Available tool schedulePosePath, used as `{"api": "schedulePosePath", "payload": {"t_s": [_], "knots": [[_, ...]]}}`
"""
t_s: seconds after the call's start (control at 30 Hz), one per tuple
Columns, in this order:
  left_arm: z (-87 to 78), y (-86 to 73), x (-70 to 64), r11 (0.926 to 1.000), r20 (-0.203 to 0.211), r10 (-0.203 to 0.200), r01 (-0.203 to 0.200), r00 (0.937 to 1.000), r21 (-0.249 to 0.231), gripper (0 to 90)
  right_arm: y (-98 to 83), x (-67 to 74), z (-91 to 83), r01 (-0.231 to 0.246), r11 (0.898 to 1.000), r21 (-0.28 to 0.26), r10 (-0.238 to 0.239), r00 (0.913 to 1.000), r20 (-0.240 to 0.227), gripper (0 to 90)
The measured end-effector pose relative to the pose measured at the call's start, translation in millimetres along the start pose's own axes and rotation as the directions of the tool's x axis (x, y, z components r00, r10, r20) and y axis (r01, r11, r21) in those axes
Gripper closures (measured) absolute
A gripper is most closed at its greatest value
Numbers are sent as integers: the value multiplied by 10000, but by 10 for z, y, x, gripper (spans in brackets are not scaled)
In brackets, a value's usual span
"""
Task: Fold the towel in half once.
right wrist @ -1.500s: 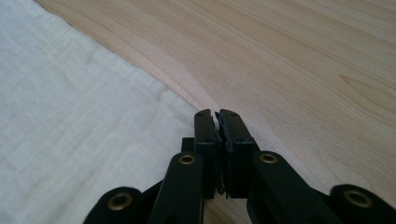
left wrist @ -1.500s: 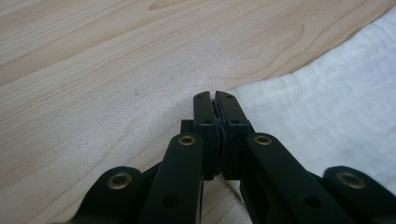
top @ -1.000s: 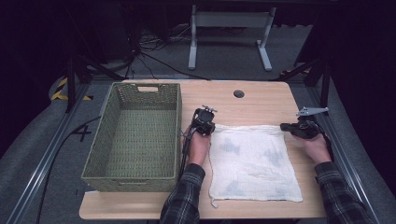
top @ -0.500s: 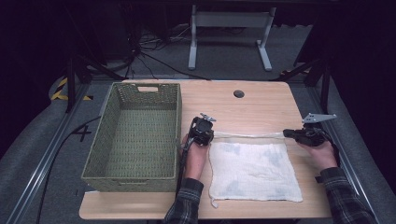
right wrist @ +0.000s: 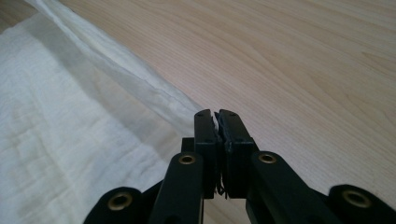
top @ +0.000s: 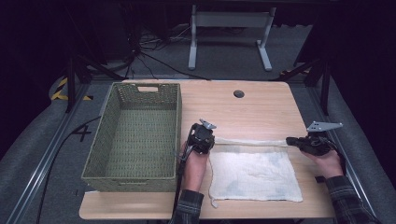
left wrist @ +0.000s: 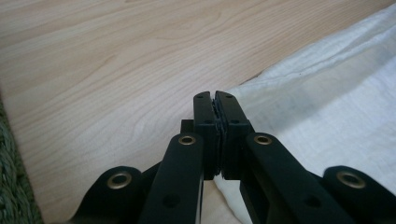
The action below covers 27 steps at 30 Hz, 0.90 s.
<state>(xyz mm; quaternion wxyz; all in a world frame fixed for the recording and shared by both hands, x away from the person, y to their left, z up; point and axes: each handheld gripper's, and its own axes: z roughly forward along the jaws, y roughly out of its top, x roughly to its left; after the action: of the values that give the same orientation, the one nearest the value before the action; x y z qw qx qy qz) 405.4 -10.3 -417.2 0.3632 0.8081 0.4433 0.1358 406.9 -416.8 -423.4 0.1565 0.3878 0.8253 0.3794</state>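
Note:
A white cloth (top: 254,170) lies on the wooden table (top: 261,109), and its far edge is lifted into a taut strip between my two grippers. At the cloth's far left corner my left gripper (top: 213,140) is shut, with the fabric pinched between its jaws (left wrist: 216,100). My right gripper (top: 289,140) is shut on the far right corner; a sliver of cloth sticks out between its jaws (right wrist: 217,117). In the left gripper view the cloth (left wrist: 336,107) spreads to the right. The right gripper view has the cloth (right wrist: 70,121) running off to the left.
An empty green woven basket (top: 105,135) stands on the left half of the table, close beside my left hand. A round cable hole (top: 239,94) sits near the table's far edge. Bare wood lies beyond the cloth.
Both grippers have come toward the near edge of the table, drawing the cloth's far edge back over the rest of it. The cloth's visible area has become shorter.

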Motion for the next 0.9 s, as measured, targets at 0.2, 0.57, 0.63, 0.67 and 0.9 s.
{"api": "schedulePosePath", "payload": {"t_s": [0.2,0.57,0.63,0.67,0.9], "knots": [[-55,-120,-109,10000,90,23,-23,10000,-31,881,-86,75,-96,49,10000,-27,-49,10000,-80,869],[-199,-298,-245,9998,234,159,-156,9996,-133,880,-236,223,-263,161,9999,43,-161,9997,-160,869],[-232,-326,-261,9997,287,181,-176,9994,-174,879,-267,259,-284,211,9997,82,-209,9995,-224,869],[-232,-326,-261,9997,287,181,-176,9994,-174,880,-276,271,-292,226,9997,118,-223,9995,-231,869],[-358,-444,-362,9995,489,265,-257,9985,-172,880,-367,354,-387,292,9995,78,-290,9990,-341,868]]}}
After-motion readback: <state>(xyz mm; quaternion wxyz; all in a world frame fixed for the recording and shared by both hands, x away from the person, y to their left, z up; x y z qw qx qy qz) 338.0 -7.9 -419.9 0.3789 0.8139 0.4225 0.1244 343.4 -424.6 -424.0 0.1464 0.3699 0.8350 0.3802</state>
